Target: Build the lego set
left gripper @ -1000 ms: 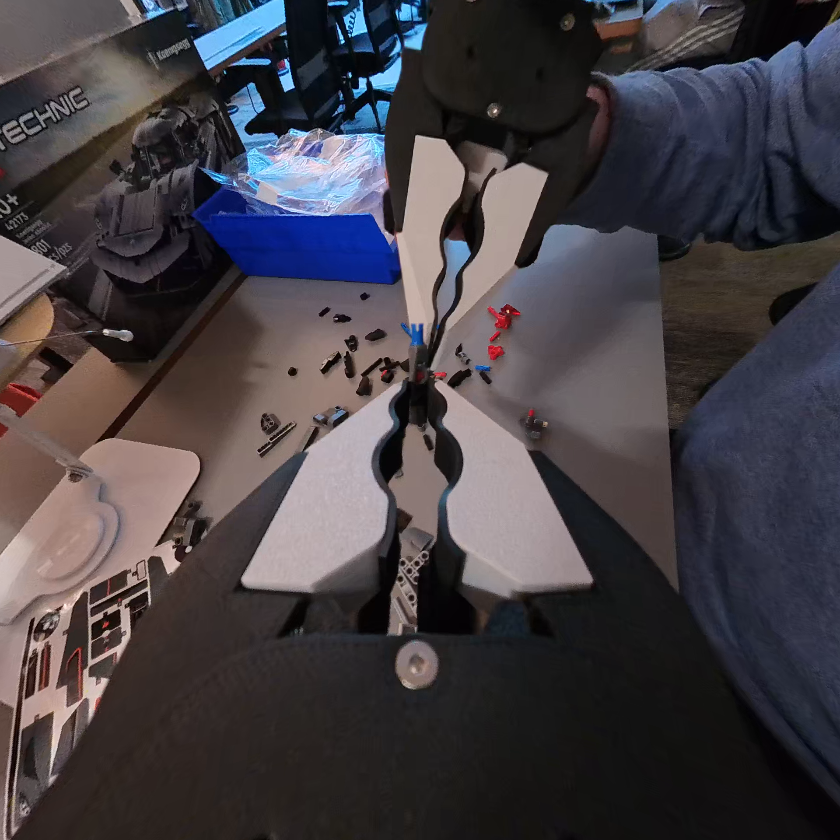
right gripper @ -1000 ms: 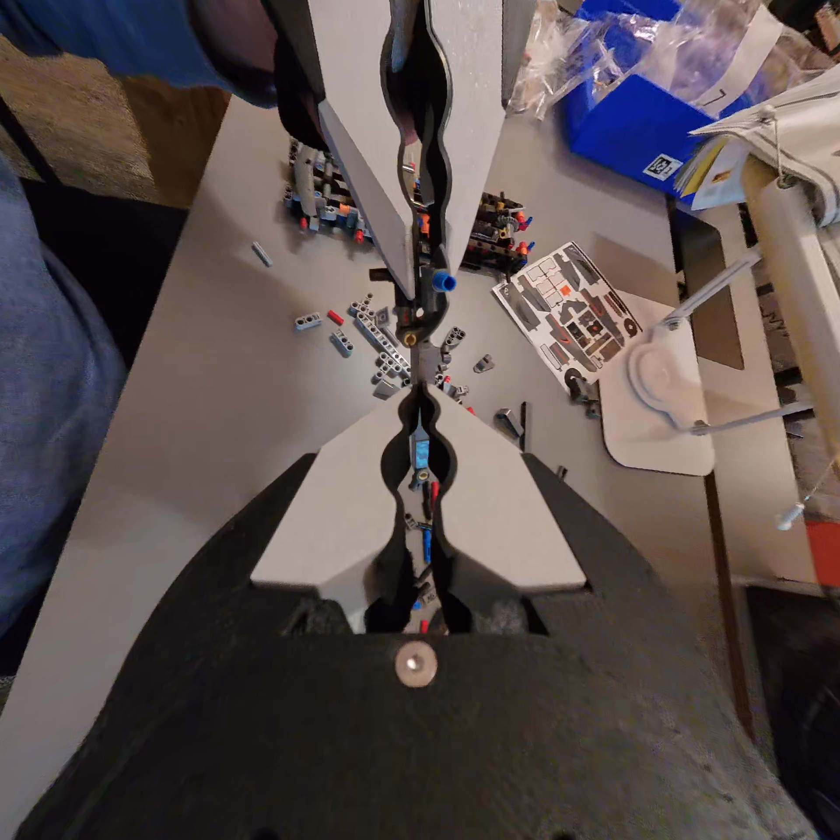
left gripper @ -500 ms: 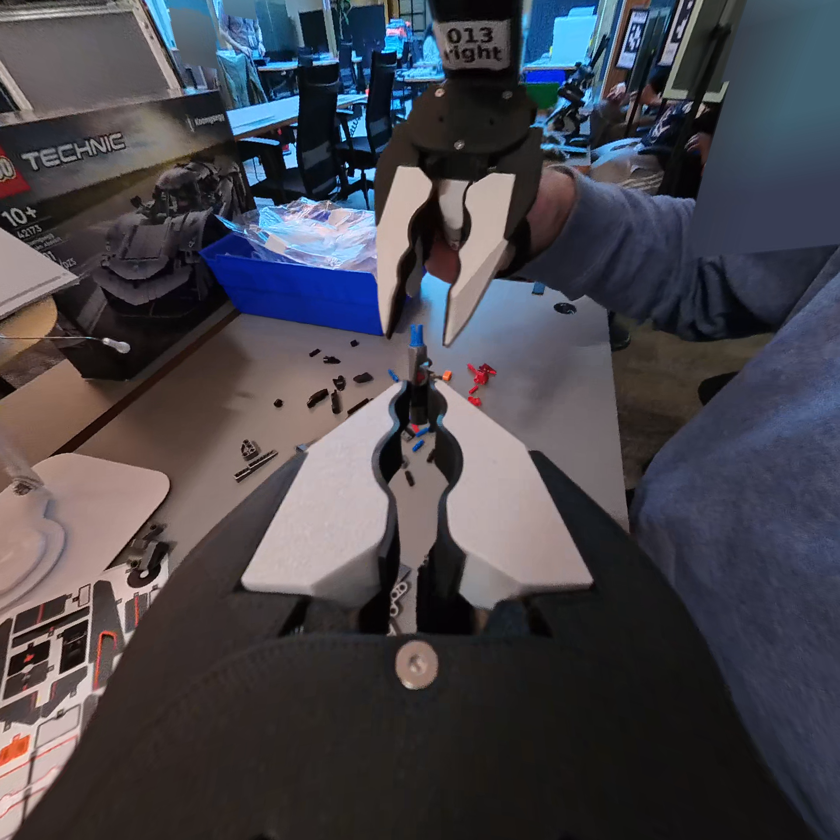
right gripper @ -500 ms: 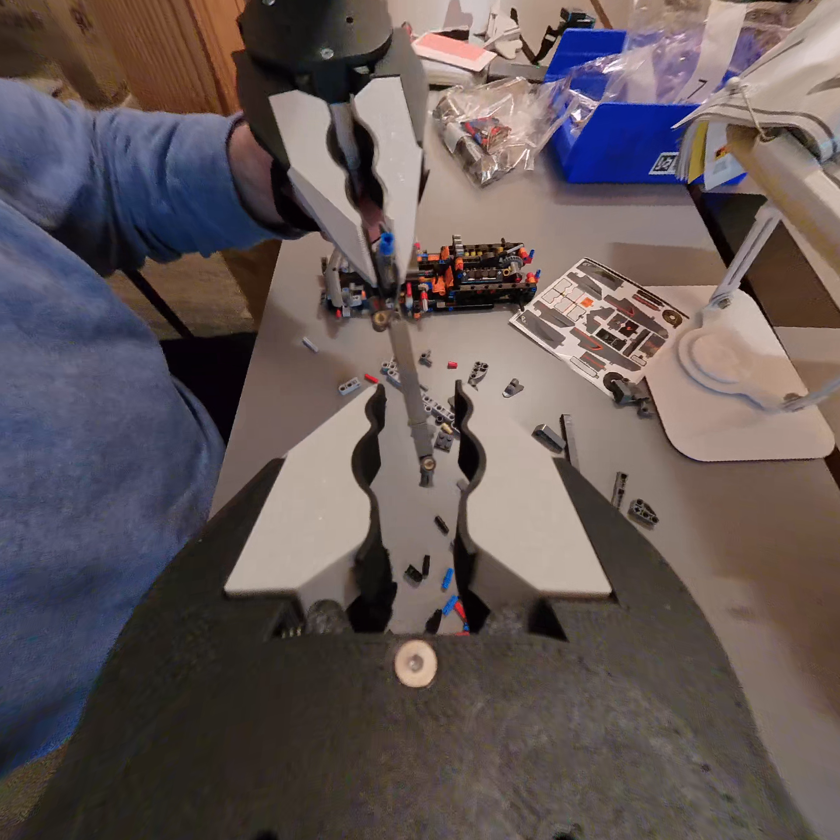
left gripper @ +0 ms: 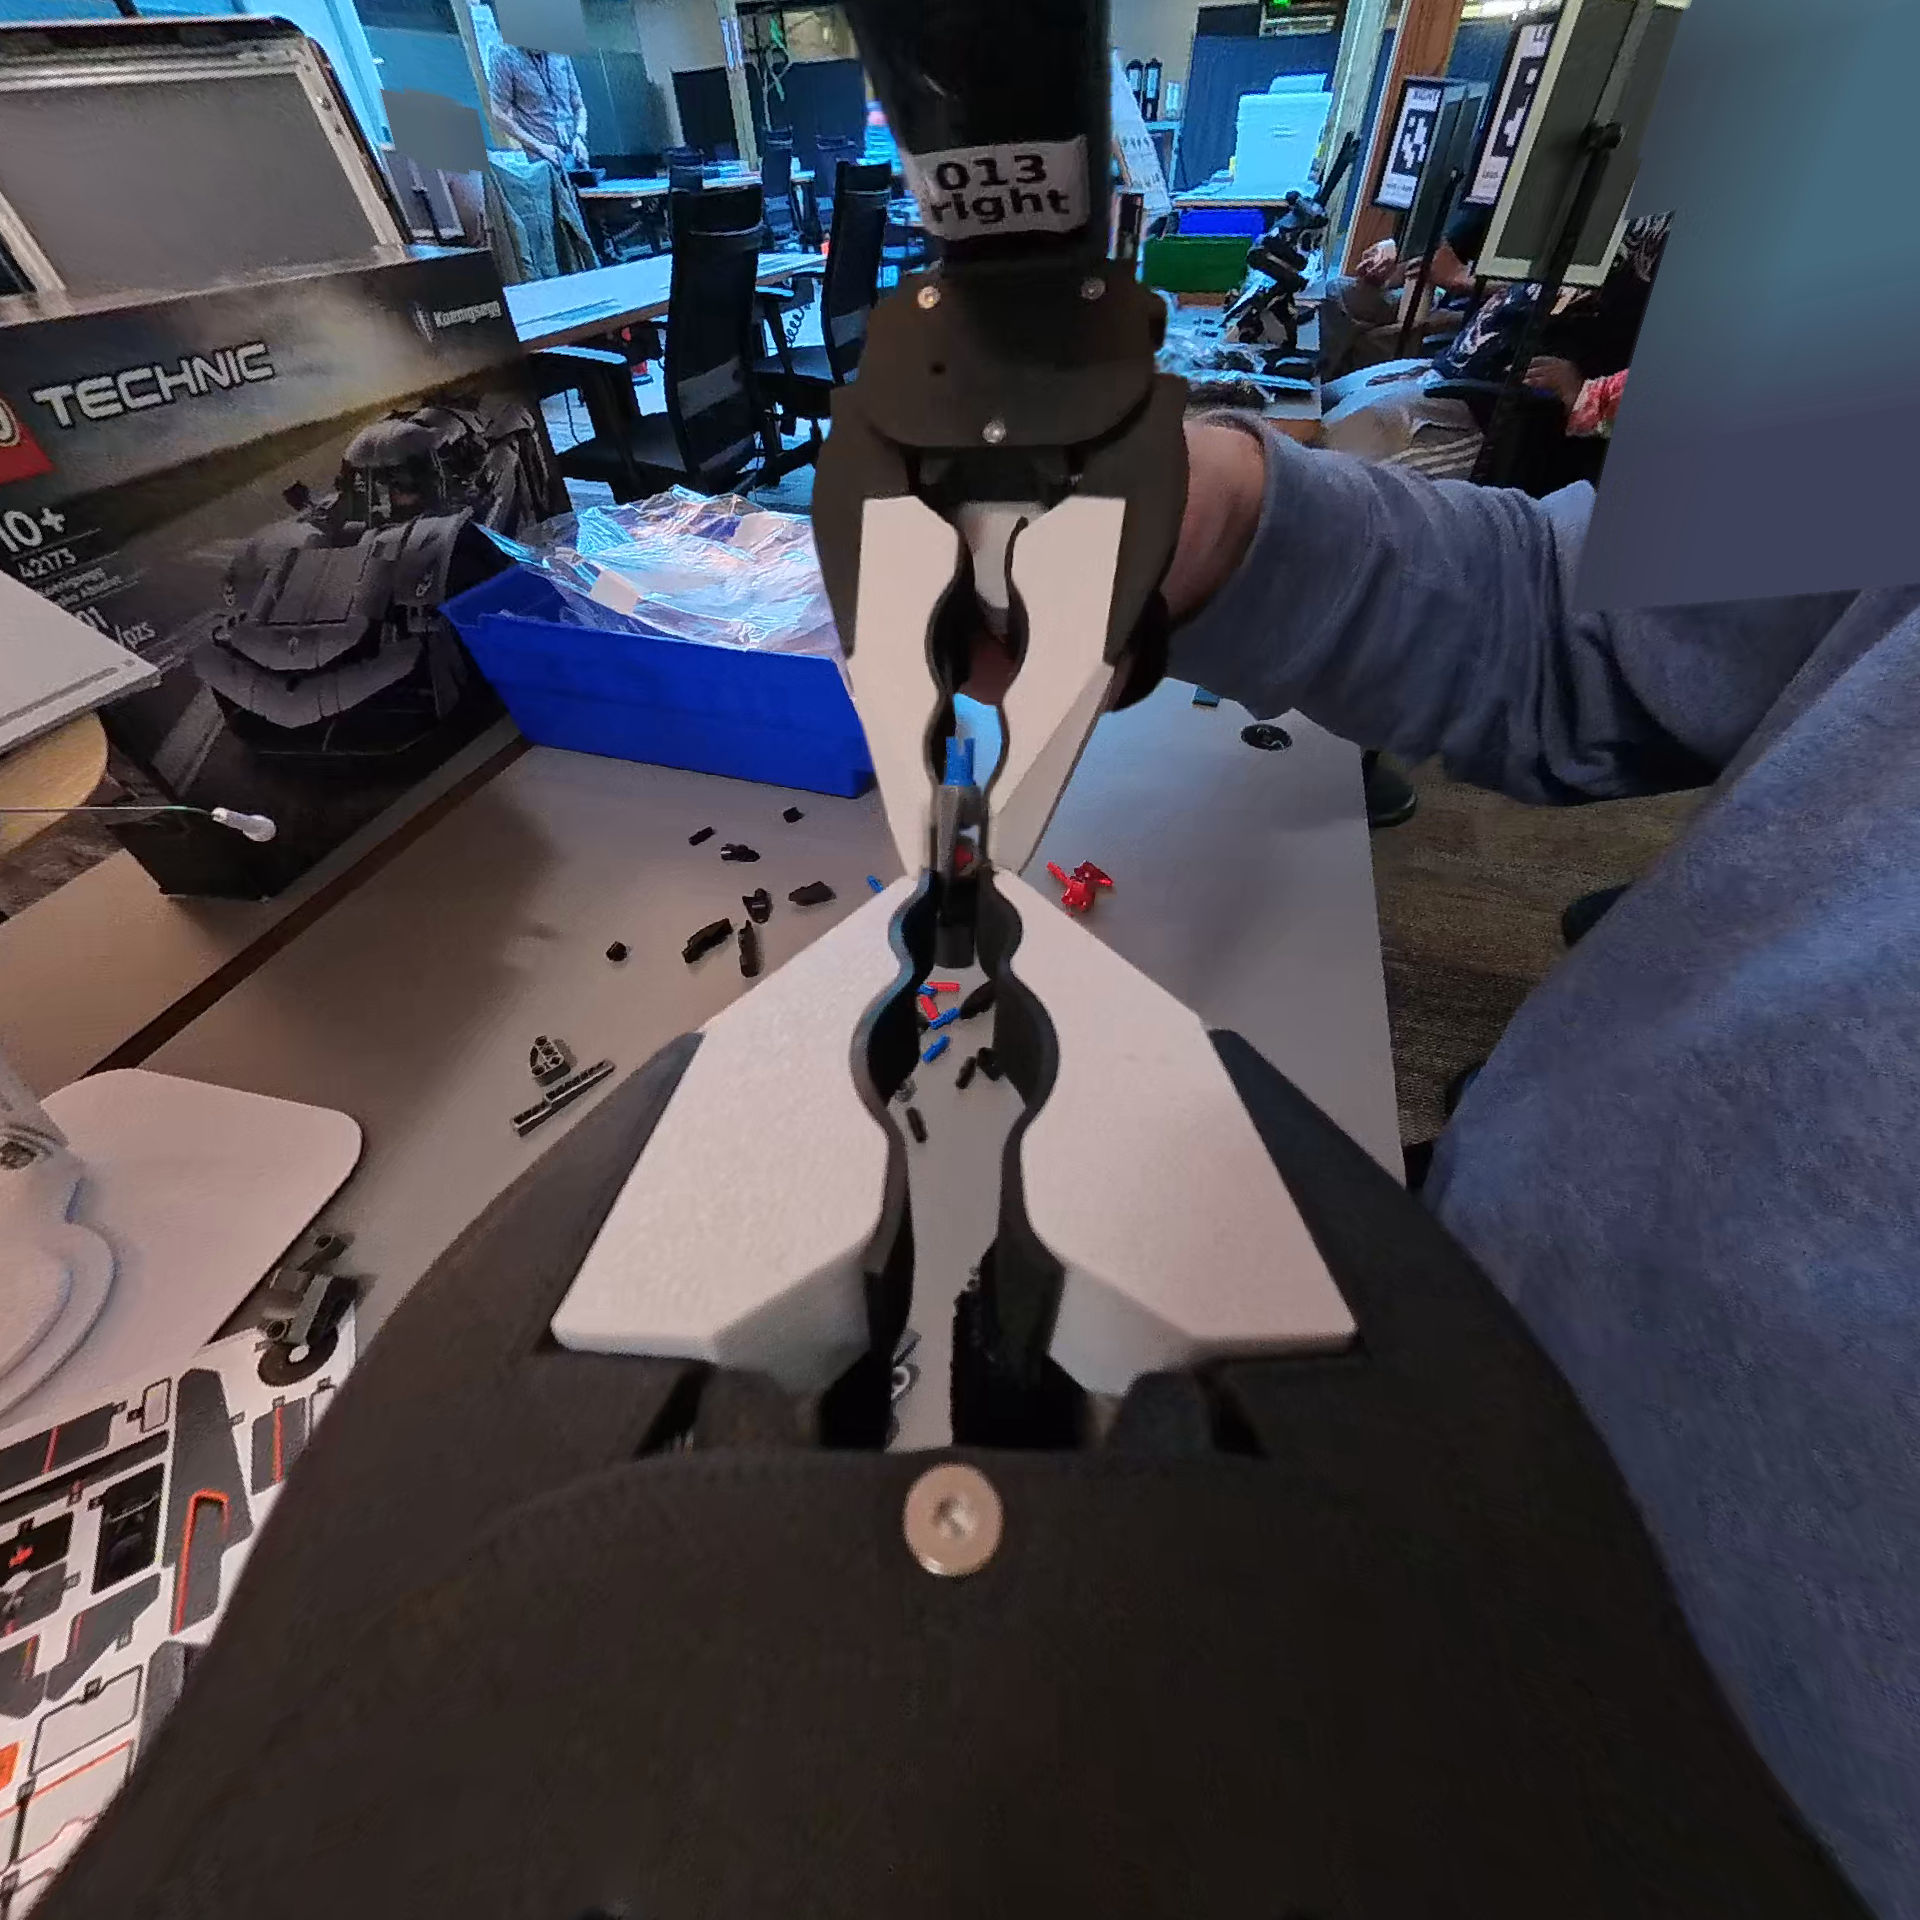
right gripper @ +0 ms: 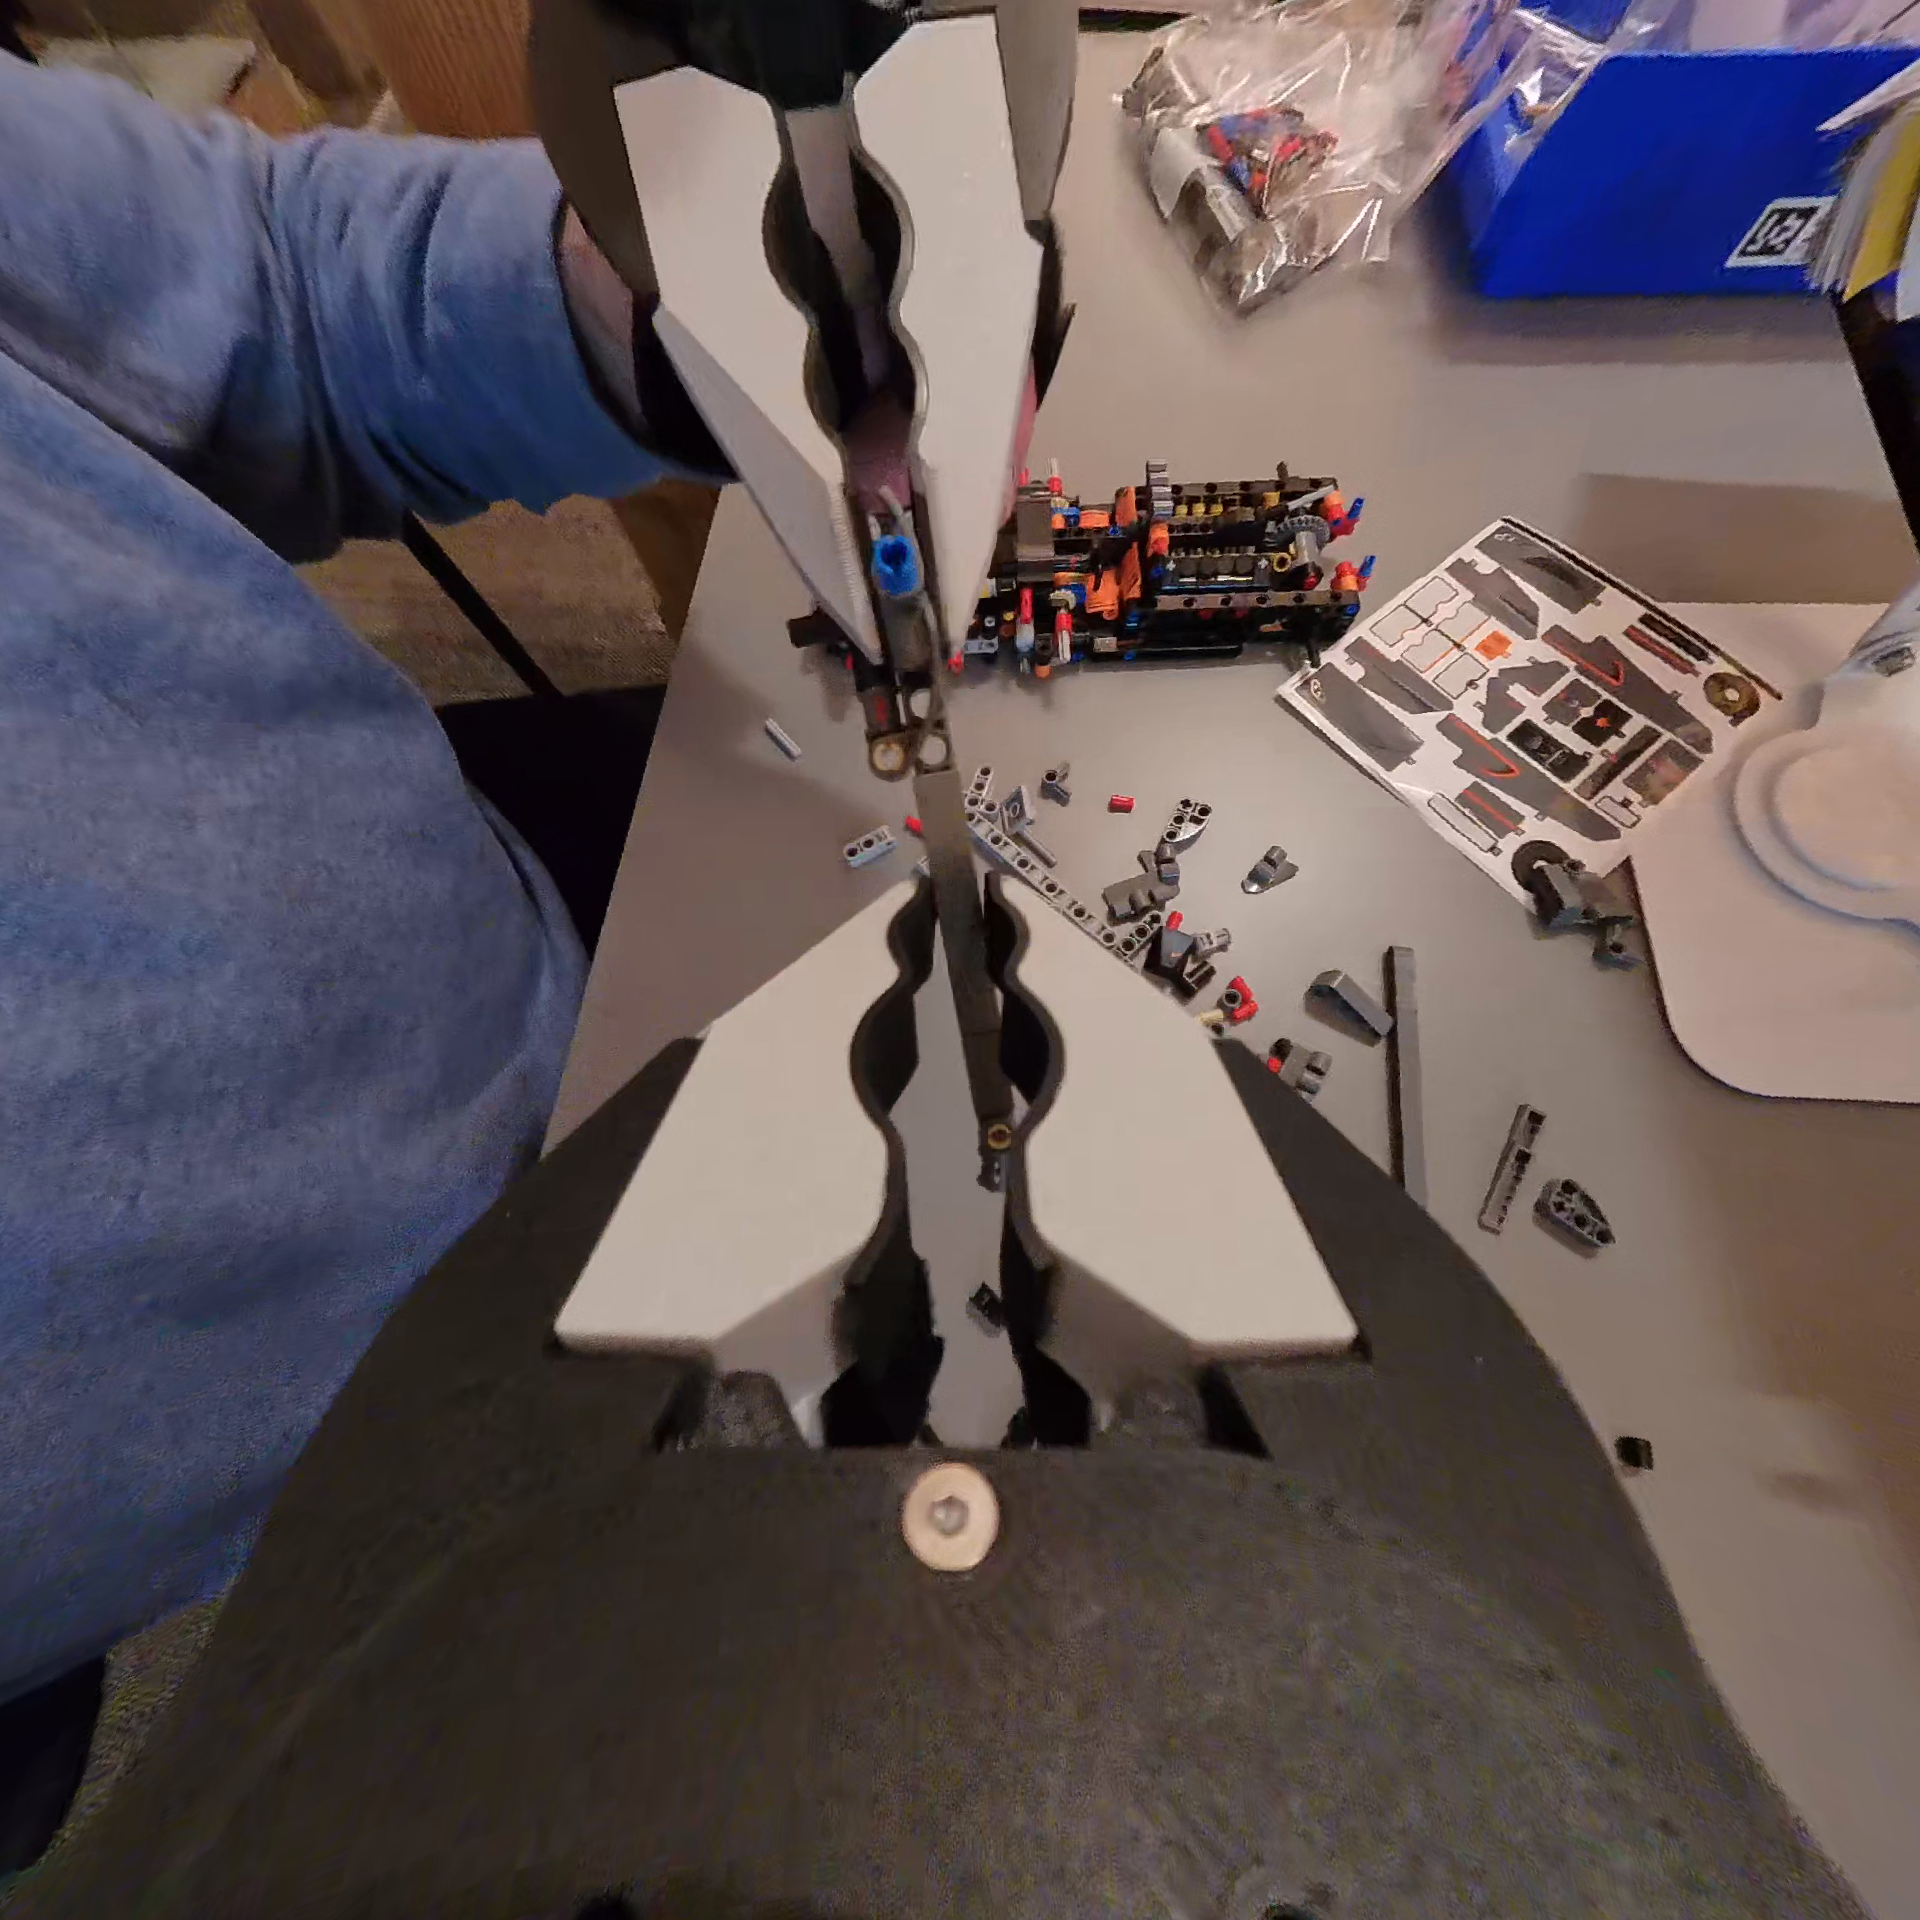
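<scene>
A long dark grey beam [right gripper: 951, 831] with a blue pin [right gripper: 894, 561] near its far end is held in the air between both grippers over the grey table [right gripper: 1455, 395]. My left gripper [left gripper: 956, 883] is shut on the pin end of it. The blue pin [left gripper: 958, 756] sticks out past its tips. My right gripper [right gripper: 956, 899] faces it and is shut on the beam's shaft, which runs back between its fingers. In the left wrist view the right gripper [left gripper: 961, 857] meets my left tips. The left gripper [right gripper: 906, 649] shows at the top of the right wrist view.
A partly built model [right gripper: 1174, 561] and a sticker sheet [right gripper: 1517, 686] lie behind loose grey pieces [right gripper: 1143, 904]. A blue bin [left gripper: 644, 686], a bag of parts [right gripper: 1247, 156] and the set box [left gripper: 260, 520] stand around. Black pieces [left gripper: 727, 935], red pieces [left gripper: 1081, 883], a white base [left gripper: 187, 1174]. There is about 4 cm between the tips of the two grippers. Left tips and right tips are each some 25 cm from the partly built model [right gripper: 1174, 561].
The right gripper stood open half a second ago around the beam. It has moved in and its pads have come together on the beam. The left gripper has kept its hold.
</scene>
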